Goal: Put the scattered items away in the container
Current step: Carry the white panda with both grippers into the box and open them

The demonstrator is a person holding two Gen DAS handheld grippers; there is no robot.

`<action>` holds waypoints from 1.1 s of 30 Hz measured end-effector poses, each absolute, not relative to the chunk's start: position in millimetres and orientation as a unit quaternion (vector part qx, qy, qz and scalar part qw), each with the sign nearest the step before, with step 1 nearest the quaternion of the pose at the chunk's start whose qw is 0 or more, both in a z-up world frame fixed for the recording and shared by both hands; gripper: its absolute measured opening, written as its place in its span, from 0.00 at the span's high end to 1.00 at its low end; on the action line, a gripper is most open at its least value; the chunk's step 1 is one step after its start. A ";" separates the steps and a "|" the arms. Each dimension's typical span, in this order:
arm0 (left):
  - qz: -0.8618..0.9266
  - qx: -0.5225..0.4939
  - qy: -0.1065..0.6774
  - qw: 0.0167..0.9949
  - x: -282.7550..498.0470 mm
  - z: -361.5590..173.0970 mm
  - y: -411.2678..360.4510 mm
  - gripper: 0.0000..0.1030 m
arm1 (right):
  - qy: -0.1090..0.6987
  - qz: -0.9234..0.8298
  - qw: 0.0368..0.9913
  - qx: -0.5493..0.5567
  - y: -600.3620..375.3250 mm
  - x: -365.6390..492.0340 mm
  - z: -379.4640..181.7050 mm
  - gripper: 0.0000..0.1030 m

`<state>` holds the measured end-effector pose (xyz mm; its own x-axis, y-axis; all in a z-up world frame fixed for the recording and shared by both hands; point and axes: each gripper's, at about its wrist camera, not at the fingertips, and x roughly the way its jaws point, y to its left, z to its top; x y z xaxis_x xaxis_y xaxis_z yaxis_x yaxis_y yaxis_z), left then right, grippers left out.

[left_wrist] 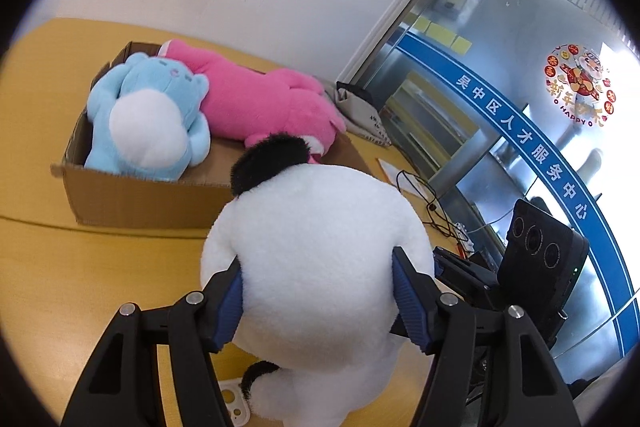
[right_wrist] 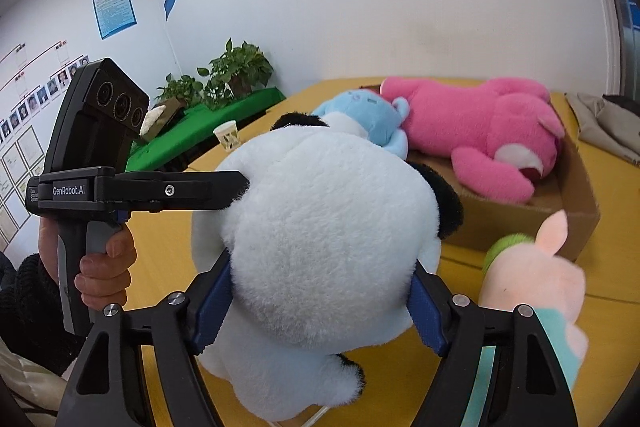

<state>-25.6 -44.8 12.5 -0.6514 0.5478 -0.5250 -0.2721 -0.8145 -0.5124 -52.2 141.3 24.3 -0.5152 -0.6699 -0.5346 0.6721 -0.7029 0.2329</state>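
Left wrist view: both hand-held grippers [left_wrist: 318, 291] [right_wrist: 320, 301] clench a white plush toy [left_wrist: 316, 247] [right_wrist: 320, 235], lower centre; cardboard box [left_wrist: 132, 203] upper left.

1. Bright, even daylight is filling both views, and colours are showing clearly.
2. Glare is washing out the glass partition [left_wrist: 520, 75] at the right of the left wrist view.
3. Fisheye distortion is bending edges, and black corners are framing each picture.
4. The cardboard box [left_wrist: 132, 199] is casting a soft shadow on the yellow table [left_wrist: 80, 267].

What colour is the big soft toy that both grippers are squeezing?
The plush toy is white with black ears, panda-like. The right wrist view shows it best.
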 end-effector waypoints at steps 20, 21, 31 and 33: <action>0.917 -0.276 -0.163 0.239 -86.5 88.1 -37.5 0.37 | 0.030 -0.896 0.375 0.236 146.9 -109.3 94.8 0.21; 0.918 -0.270 -0.163 0.239 -92.1 92.4 -38.6 0.37 | 0.035 -0.898 0.373 0.231 146.5 -114.9 100.6 0.21; 0.925 -0.258 -0.158 0.231 -163.7 104.7 -48.0 0.37 | 0.082 -0.903 0.364 0.212 134.5 -186.5 132.5 0.21; 0.923 -0.264 -0.159 0.229 -177.0 99.4 -50.3 0.37 | 0.083 -0.903 0.364 0.214 133.7 -202.7 129.6 0.21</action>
